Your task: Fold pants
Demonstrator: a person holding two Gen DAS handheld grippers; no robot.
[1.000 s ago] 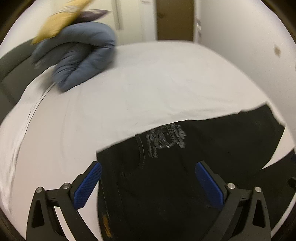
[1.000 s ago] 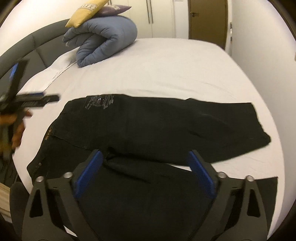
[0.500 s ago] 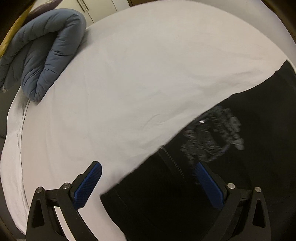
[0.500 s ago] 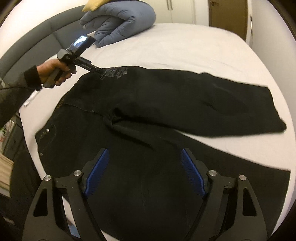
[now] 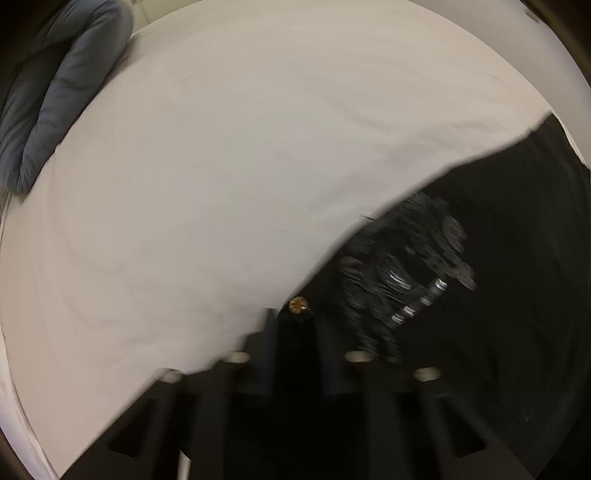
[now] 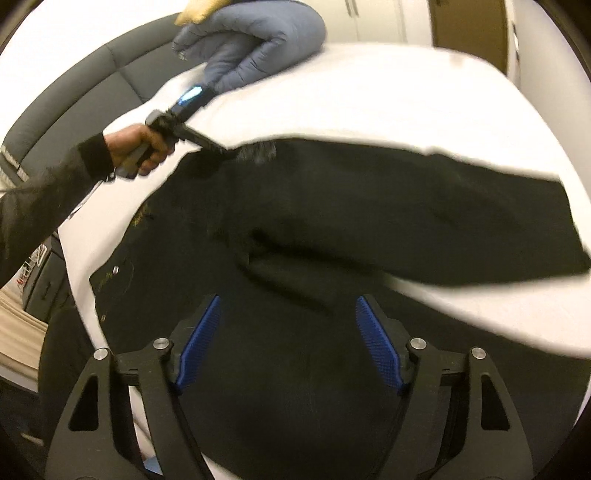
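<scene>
Black pants lie spread on the white bed, waist to the left and one leg stretching right. My left gripper sits at the far waist corner by a grey print; in the left wrist view its jaws look closed together on the waistband edge by a brass rivet, though that view is blurred. My right gripper is open over the near part of the pants, with its blue pads apart and nothing between them.
A rolled blue-grey duvet lies at the head of the bed, also in the left wrist view. A grey padded headboard curves on the left. A brown door stands beyond the bed.
My left gripper has dropped to the far waist corner and its jaws have come together on the fabric. My right gripper has moved lower and closer over the near pants.
</scene>
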